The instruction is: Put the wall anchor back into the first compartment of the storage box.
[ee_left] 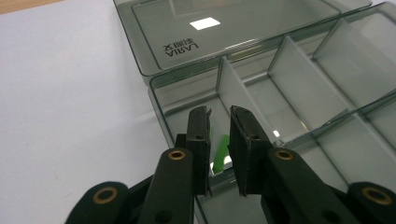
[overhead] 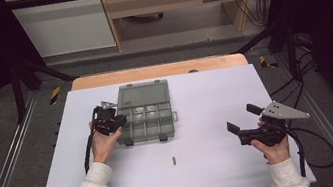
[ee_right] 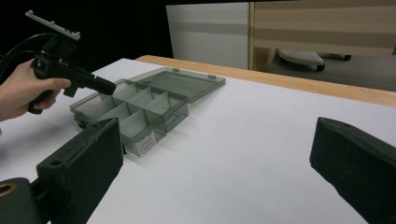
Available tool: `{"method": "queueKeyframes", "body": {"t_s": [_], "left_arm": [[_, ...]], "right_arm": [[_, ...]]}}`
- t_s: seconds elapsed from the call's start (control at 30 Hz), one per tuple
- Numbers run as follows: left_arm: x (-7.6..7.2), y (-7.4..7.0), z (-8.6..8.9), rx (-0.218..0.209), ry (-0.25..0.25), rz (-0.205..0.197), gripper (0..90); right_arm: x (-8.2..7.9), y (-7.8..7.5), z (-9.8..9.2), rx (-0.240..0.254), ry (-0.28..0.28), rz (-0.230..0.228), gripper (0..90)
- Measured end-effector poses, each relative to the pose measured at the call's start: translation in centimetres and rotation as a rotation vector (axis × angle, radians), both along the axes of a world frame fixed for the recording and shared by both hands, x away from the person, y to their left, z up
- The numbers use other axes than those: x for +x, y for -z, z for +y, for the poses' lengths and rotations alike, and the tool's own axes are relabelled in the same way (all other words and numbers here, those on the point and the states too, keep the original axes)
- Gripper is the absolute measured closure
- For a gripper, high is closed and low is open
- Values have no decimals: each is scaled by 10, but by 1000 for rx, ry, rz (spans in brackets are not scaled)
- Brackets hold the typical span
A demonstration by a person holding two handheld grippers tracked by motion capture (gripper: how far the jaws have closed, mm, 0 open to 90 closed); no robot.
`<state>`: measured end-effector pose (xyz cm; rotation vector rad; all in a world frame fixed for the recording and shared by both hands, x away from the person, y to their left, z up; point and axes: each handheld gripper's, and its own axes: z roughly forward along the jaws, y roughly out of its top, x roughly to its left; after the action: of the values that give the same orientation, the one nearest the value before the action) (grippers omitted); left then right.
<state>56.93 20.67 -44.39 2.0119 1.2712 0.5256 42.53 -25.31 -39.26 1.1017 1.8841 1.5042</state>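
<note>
- A small green piece lies alone on the white table, nearest the person, between the two hands; it looks like the next thing to sort.
- The right gripper hovers to its right with jaws spread wide and empty, probably ready for that pickup.
- The left gripper reaches into the near-left compartment of the organizer box, jaws a little apart with something green between them; whether they pinch it, I cannot tell.
- The lid lies flat behind, leaving the compartments reachable.
</note>
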Motion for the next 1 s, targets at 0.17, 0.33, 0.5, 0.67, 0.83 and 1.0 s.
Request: {"method": "queueKeyframes", "body": {"t_s": [0.17, 0.33, 0.5, 0.67, 0.83, 1.0], "left_arm": [[-10, -14, 2, -41, 13, -50, 719], [-27, -29, 0, -97, 42, -101, 621], [-46, -39, -6, -123, 82, -137, 418], [-69, -45, -15, -150, 105, -180, 264], [-87, -49, -24, -144, 138, -190, 167], [-103, -51, -33, -154, 166, -198, 120]], "right_arm": [[0, 0, -1, 4, 0, 2, 30], [-1, -1, 0, 5, 3, 0, 30], [-1, -1, 0, 12, 1, -1, 29], [-1, -1, 1, 15, 2, -2, 29], [-1, -1, 0, 10, 1, 1, 29], [-1, -1, 1, 10, 1, 1, 29]]}}
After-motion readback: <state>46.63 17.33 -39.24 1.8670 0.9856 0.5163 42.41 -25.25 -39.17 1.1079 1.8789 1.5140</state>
